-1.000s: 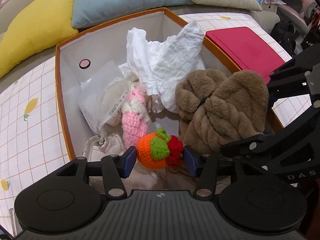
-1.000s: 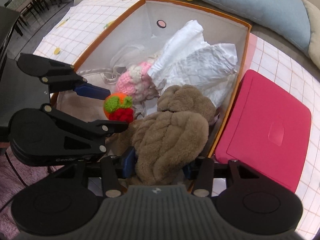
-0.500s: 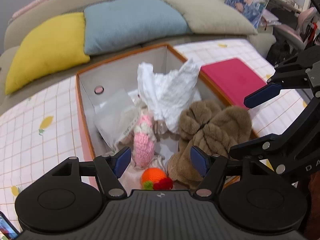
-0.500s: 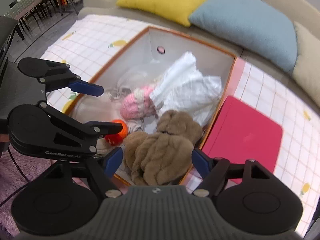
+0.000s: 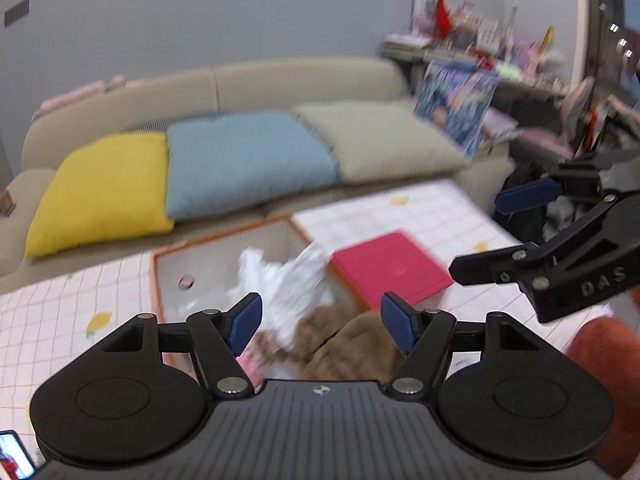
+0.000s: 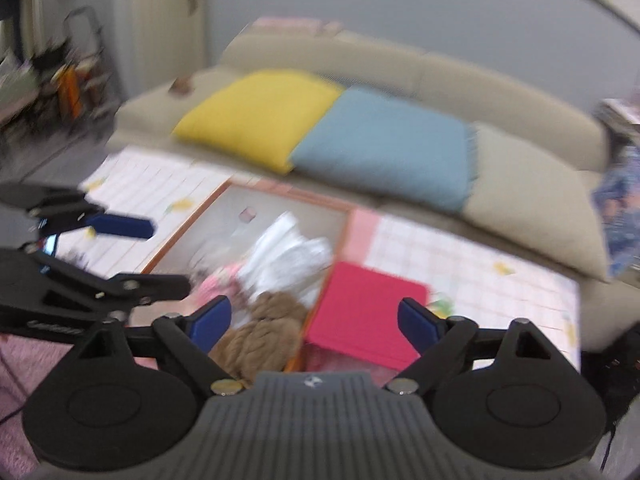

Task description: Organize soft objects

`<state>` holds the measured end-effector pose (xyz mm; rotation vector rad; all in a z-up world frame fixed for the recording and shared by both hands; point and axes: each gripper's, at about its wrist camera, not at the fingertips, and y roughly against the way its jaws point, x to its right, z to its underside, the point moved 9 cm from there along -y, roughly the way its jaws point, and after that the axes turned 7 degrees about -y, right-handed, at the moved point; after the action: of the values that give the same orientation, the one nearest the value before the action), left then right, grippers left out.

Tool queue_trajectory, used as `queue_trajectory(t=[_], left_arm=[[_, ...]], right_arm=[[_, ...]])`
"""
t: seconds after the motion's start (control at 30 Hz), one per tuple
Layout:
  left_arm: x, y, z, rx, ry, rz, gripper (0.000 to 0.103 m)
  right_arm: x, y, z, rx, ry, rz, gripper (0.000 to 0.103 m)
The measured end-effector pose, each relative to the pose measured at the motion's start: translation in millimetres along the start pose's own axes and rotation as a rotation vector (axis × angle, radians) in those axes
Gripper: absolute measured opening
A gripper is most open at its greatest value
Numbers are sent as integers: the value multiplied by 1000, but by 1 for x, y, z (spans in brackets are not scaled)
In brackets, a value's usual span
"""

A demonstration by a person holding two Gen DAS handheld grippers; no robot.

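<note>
An orange-rimmed fabric storage box with pale inner walls is sitting on a white grid-patterned cloth in front of a beige sofa. Inside the box, crumpled white cloths are lying toward the middle, a brown plush fleece bundle is resting at the near side, and a pink knitted toy is lying just beside the white cloths; both views are blurred, so finer detail is hard to read. A flat magenta lid is lying on the cloth, touching the box's right wall. Beyond the box, a yellow cushion, a light blue cushion and a beige cushion are lining the sofa seat side by side. Cluttered shelves are standing further off, past the sofa's right end.

The left gripper is hovering above the near edge of the box, well apart from everything in it, its blue-padded fingers spread wide with nothing between them. The right gripper is hanging above the box's near right corner, over the seam between box and lid, its fingers likewise parted and holding nothing. Each gripper is showing at the edge of the other's view, on either side of the box.
</note>
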<state>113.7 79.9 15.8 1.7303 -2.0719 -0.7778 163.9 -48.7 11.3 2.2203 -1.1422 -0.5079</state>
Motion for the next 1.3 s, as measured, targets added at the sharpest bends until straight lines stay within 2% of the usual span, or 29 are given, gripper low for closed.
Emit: queue_trajectory(t=[0.2,0.27,0.37,0.47,0.63,0.77,0.87,1.13,1.3], left_arm=[[24,27,-10,145,51,3,82],[30,31,-9,182,88,7,84],[36,33,-6,224,136,-34,84],[42,32,1,263,152,-97,86],[43,21,17,242,182,-149,90],[35,0,35,122,191,-201,90],[35,-8,48,91,185,-226,90],[48,-22,71,36,153,-197,91],[50,-26,79,8,140,-205,91]], right_arm=[[27,53,16,196,-122,110,92],[32,66,23,252,-173,132,99],[33,80,37,316,-229,161,100],[29,83,51,348,-233,187,100],[24,73,76,310,-187,234,100],[19,51,97,233,-167,230,100],[23,34,109,181,-169,242,100],[37,8,127,91,-251,252,100],[36,5,130,94,-250,261,100]])
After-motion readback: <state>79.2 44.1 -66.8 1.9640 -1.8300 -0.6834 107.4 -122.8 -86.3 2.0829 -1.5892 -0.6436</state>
